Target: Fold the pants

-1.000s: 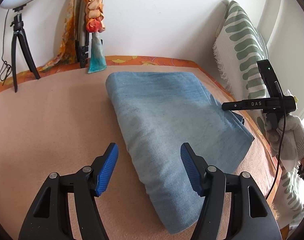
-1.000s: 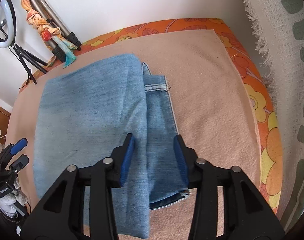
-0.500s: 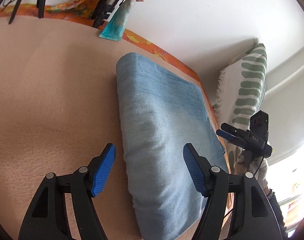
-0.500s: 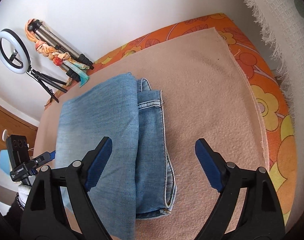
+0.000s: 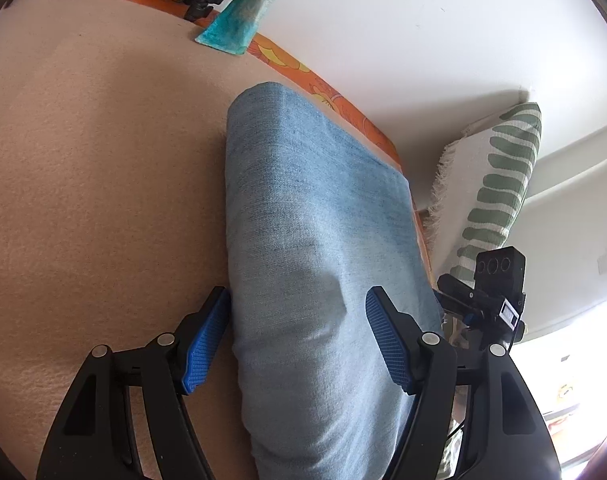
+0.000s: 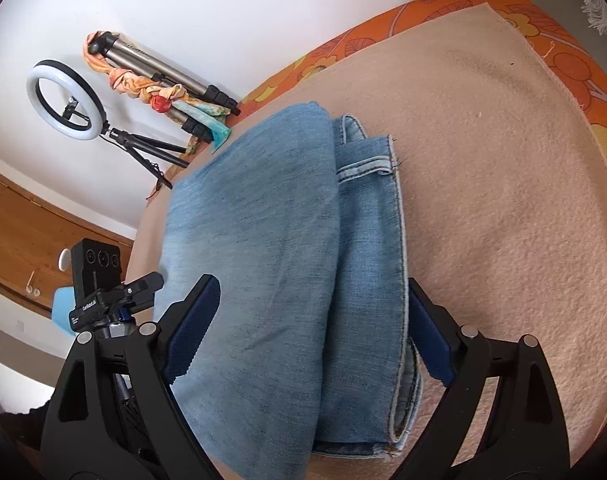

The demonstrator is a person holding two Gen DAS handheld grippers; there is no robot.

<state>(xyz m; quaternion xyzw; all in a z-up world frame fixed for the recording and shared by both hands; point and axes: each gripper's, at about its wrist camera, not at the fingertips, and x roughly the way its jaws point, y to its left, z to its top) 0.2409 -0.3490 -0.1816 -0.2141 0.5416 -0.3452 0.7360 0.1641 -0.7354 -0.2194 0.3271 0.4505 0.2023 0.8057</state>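
Folded jeans (image 5: 323, 264) lying as a thick light-blue stack on the beige blanket (image 5: 83, 200), near the orange flowered edge by the wall

Left gripper (image 5: 297, 340) straddling the rounded fold edge of the stack, jaws spread wide, one blue pad touching or just beside the fold on the blanket side, the other resting over the top layer, nothing clamped

Right gripper (image 6: 319, 328) straddling the opposite end, jaws likewise spread wide, one pad over the top panel, the other just outside the seam where hems and waistband layers (image 6: 367, 168) show, nothing clamped either

Seemingly the closing stage: folded several times over, both tools set to square or lift the bundle

To do it well:
- Lower both sets of pads evenly so the whole thickness sits between them, not only the top panel
- Close gently and together; denim this thick likely stiff, prone to springing open if pinched on one layer
- Keep both tools level during any lift, to avoid the loose inner layers at the seam side sliding out
- If only tidying, press flat along the fold instead of dragging, to spare the blanket from bunching

Tripods and ring light (image 6: 65, 100) against the wall, well apart, no hindrance
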